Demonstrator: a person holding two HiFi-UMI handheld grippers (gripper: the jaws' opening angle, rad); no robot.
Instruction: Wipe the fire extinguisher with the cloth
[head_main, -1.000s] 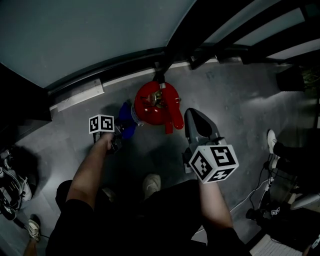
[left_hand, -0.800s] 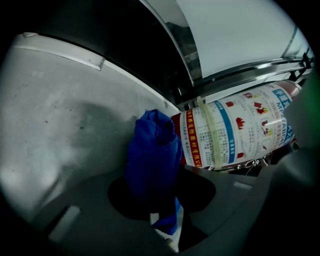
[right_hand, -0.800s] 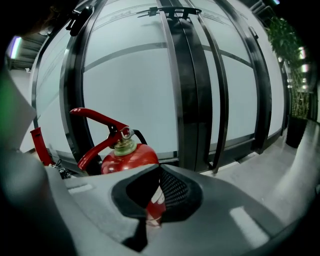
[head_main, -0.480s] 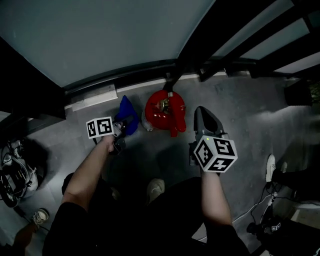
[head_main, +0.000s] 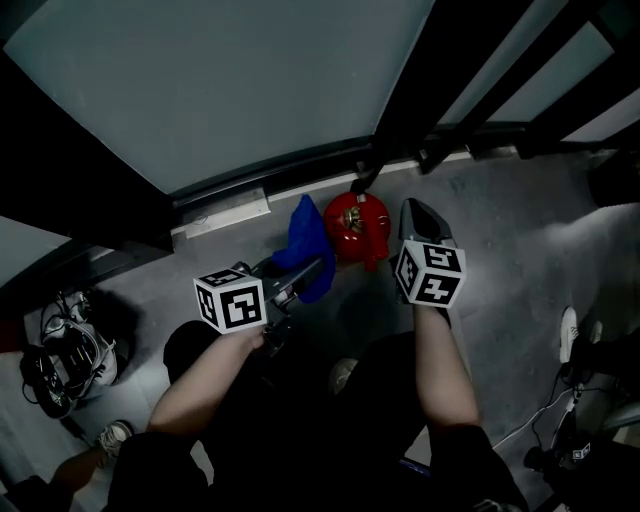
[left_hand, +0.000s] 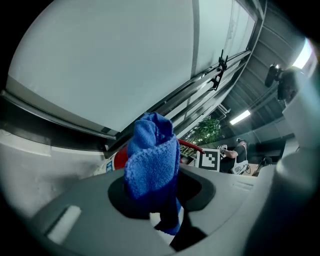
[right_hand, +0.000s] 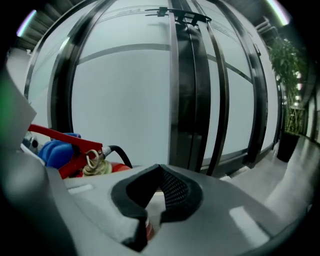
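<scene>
The red fire extinguisher (head_main: 358, 225) stands on the grey floor against the glass wall. A blue cloth (head_main: 303, 250) is pressed close to its left side, with my left gripper (head_main: 308, 270) shut on it. In the left gripper view the cloth (left_hand: 152, 160) bunches up out of the jaws of that gripper (left_hand: 161, 202) and hides most of the extinguisher (left_hand: 119, 159). My right gripper (head_main: 421, 212) hangs just right of the extinguisher, jaws together and holding nothing. The right gripper (right_hand: 158, 189) view has the extinguisher's red lever (right_hand: 62, 137) and the cloth (right_hand: 54, 150) at its left.
A glass wall with dark frames (head_main: 400, 90) rises behind the extinguisher, with a pale sill strip (head_main: 220, 213) at its foot. Cables and gear (head_main: 60, 358) lie at the left. My shoe (head_main: 344, 375) is below the grippers. Another person's shoe (head_main: 571, 332) is at the right.
The head camera has risen, so the extinguisher looks smaller. My left gripper has brought the cloth in closer to the extinguisher's left side. The right gripper has drawn nearer on the right.
</scene>
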